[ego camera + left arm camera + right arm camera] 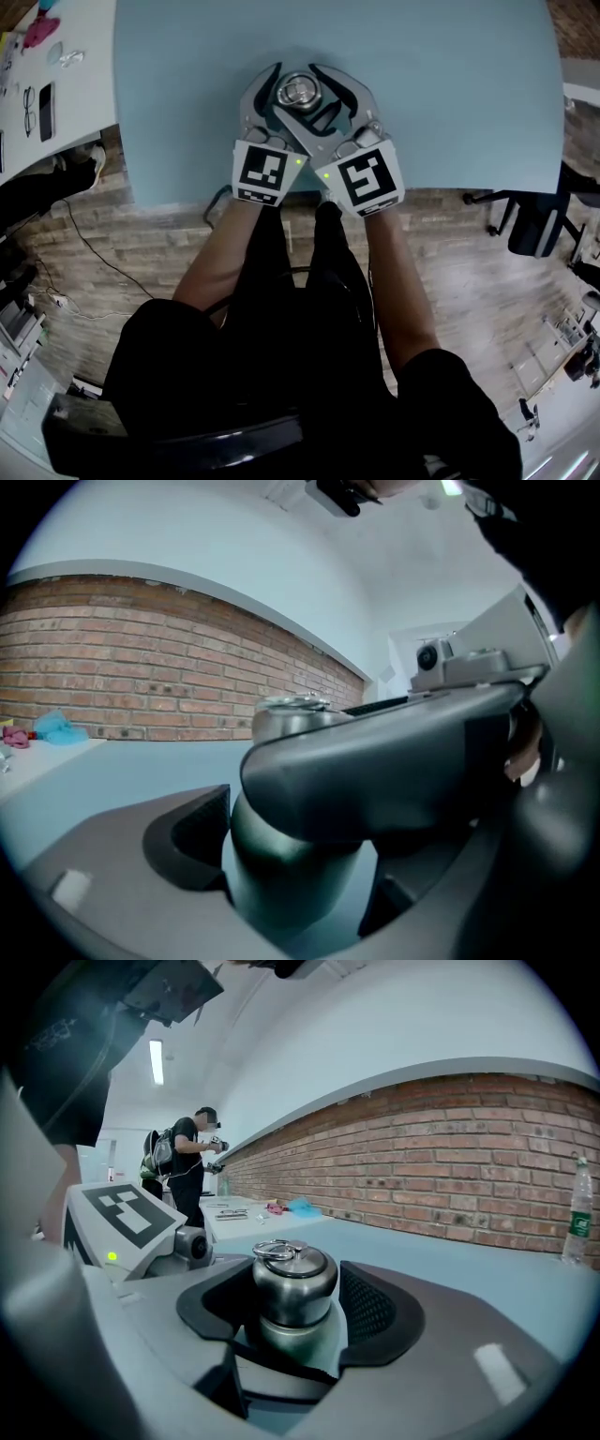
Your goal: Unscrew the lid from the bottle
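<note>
A steel bottle with a ringed metal lid (300, 92) stands near the front edge of the pale blue table (450, 103). My left gripper (281, 103) comes in from the lower left, and its jaws press on the bottle's dark body (281, 874), low down. My right gripper (314, 89) crosses over it from the lower right. In the right gripper view the lid (293, 1274) sits between the two ribbed pads (375, 1312), which close against its sides. One right finger (394, 761) spans the left gripper view and hides much of the bottle's neck.
A white side table (80, 84) at the far left carries glasses (28, 98), a phone (47, 111) and a pink item (39, 30). An office chair (539, 225) stands right of the table. A plastic bottle (579, 1208) and a standing person (187, 1171) are in the distance.
</note>
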Action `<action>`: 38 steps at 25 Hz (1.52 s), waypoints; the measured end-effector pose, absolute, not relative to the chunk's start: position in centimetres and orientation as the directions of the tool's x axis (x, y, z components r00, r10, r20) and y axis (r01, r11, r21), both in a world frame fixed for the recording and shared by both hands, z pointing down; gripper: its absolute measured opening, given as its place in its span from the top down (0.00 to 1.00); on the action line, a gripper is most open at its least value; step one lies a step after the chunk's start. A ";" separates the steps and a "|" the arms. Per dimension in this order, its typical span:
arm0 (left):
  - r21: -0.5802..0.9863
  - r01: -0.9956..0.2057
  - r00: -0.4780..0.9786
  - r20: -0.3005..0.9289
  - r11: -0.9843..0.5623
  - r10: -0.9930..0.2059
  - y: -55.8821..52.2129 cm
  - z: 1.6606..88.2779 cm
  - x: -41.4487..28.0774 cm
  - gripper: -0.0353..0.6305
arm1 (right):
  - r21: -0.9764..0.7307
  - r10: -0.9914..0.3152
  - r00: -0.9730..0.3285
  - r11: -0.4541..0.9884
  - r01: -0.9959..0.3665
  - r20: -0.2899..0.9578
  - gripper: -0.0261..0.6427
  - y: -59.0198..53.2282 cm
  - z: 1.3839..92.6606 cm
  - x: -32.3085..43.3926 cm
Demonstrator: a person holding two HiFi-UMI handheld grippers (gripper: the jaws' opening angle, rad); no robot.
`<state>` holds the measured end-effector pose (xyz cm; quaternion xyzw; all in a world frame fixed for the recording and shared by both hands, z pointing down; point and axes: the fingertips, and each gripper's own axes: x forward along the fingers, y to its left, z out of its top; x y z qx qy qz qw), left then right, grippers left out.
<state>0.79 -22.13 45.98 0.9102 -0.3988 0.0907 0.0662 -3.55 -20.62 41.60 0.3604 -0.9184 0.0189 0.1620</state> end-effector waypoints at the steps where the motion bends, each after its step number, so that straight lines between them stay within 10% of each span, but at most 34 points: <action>1: 0.047 -0.736 0.668 0.218 -0.676 -0.712 -22.1 46.0 0.8 0.30 | 0.083 -0.655 -0.688 0.740 -0.667 0.313 0.54 -20.6 41.6 -3.6; 22: 0.003 -0.701 0.695 0.227 -0.713 -0.682 -21.9 46.2 1.2 0.38 | 0.079 -0.622 -0.701 0.765 -0.639 0.350 0.56 -20.4 41.7 -3.7; 38: -0.006 -0.499 0.841 0.236 -0.866 -0.486 -21.0 46.2 1.8 0.38 | 0.070 -0.303 -0.872 0.952 -0.299 0.384 0.57 -19.4 42.0 -4.0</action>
